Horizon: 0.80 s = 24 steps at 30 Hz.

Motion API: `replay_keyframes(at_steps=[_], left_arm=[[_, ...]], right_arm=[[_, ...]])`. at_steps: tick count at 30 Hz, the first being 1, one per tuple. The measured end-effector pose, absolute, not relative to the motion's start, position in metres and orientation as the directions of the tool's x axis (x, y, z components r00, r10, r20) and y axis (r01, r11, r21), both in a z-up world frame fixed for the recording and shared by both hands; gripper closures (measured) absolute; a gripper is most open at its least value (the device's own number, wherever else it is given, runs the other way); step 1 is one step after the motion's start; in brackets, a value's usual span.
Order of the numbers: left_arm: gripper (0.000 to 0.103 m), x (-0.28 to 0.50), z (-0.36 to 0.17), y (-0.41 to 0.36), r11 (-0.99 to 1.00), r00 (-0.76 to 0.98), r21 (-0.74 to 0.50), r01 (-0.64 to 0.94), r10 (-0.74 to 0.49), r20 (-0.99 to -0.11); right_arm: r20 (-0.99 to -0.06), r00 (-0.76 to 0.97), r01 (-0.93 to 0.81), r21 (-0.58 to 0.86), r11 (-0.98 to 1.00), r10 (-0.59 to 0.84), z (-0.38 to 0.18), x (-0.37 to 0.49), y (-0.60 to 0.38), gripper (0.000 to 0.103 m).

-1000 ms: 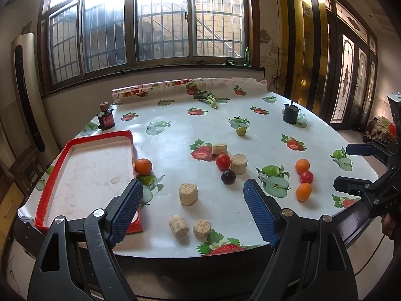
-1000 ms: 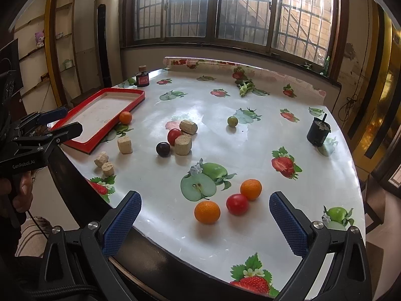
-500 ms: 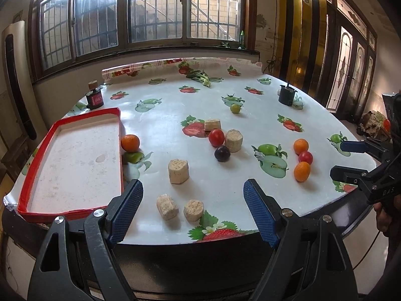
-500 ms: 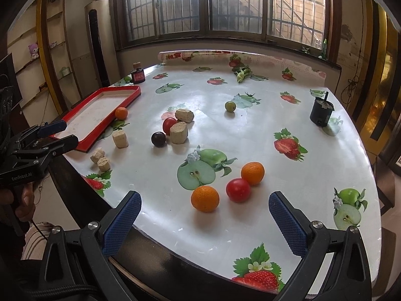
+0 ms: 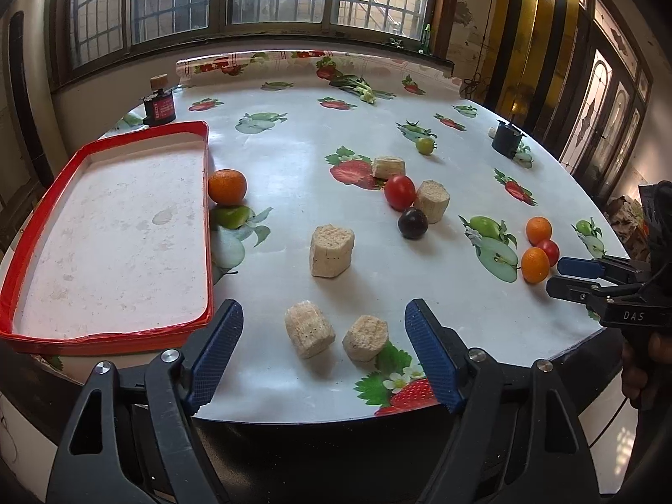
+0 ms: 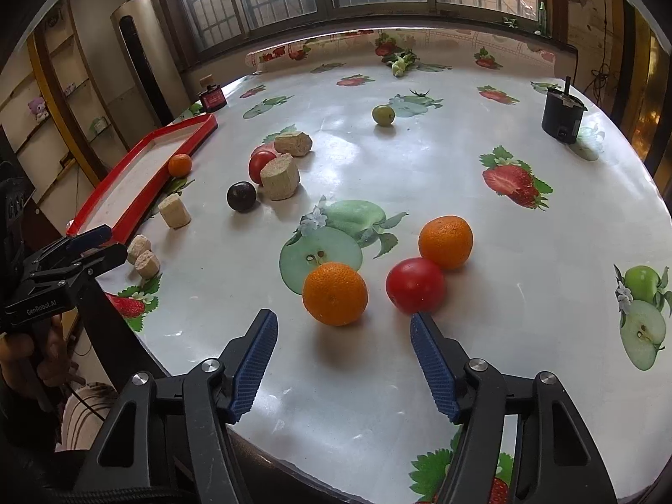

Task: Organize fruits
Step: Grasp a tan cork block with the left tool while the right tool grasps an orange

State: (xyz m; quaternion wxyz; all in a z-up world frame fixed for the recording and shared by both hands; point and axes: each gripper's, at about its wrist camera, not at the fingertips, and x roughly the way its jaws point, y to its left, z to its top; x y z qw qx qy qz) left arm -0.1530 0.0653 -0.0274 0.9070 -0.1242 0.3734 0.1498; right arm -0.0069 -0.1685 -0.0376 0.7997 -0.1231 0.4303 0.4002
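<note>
Two oranges (image 6: 334,294) (image 6: 445,242) and a red tomato (image 6: 415,284) lie close before my right gripper (image 6: 342,342), which is open and empty; the nearer orange sits just ahead between its fingers. Another orange (image 5: 227,186) lies by the red tray (image 5: 12,260). A tomato (image 5: 399,191), a dark plum (image 5: 413,222) and a small green fruit (image 5: 425,145) lie mid-table. My left gripper (image 5: 323,338) is open and empty at the near table edge, over two beige blocks (image 5: 309,334).
Several beige blocks (image 5: 332,250) lie scattered among the fruit. A dark jar (image 5: 158,105) stands behind the tray, a black cup (image 5: 507,139) at the far right. The round table (image 5: 294,395) has a fruit-print cloth; its edge runs just under both grippers.
Both grippers have moved forward and lower toward the table. The right one has closed in on the nearer orange; the left now reaches over the near blocks.
</note>
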Motion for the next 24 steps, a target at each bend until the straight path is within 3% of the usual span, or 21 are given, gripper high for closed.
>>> replay_keyframes(at_steps=[2, 6, 8, 11, 20, 24], left_arm=[[0.031, -0.150, -0.031, 0.074, 0.918, 0.667, -0.130, -0.374, 0.170, -0.725], [0.055, -0.143, -0.044, 0.084, 0.908, 0.635, -0.165, -0.386, 0.132, -0.761], [0.057, -0.143, -0.046, 0.087, 0.904, 0.640, -0.179, -0.387, 0.124, -0.759], [0.061, -0.141, -0.047, 0.090, 0.905, 0.624, -0.160, -0.393, 0.135, -0.769], [0.062, -0.138, -0.052, 0.078, 0.936, 0.582, -0.043, -0.349, 0.180, -0.793], [0.082, -0.137, -0.051, 0.084, 0.931, 0.585, -0.054, -0.362, 0.182, -0.790]], right_arm=[[-0.789, 0.307, -0.748, 0.146, 0.647, 0.532, -0.039, -0.005, -0.165, 0.040], [-0.788, 0.317, -0.753, 0.129, 0.645, 0.528, -0.038, -0.003, -0.158, 0.041], [-0.787, 0.325, -0.750, 0.124, 0.649, 0.525, -0.036, -0.001, -0.156, 0.041], [-0.780, 0.327, -0.745, 0.134, 0.653, 0.533, -0.030, 0.001, -0.154, 0.050], [-0.811, 0.314, -0.773, 0.084, 0.628, 0.494, -0.040, -0.004, -0.134, 0.051], [-0.805, 0.315, -0.766, 0.096, 0.636, 0.502, -0.045, 0.001, -0.132, 0.057]])
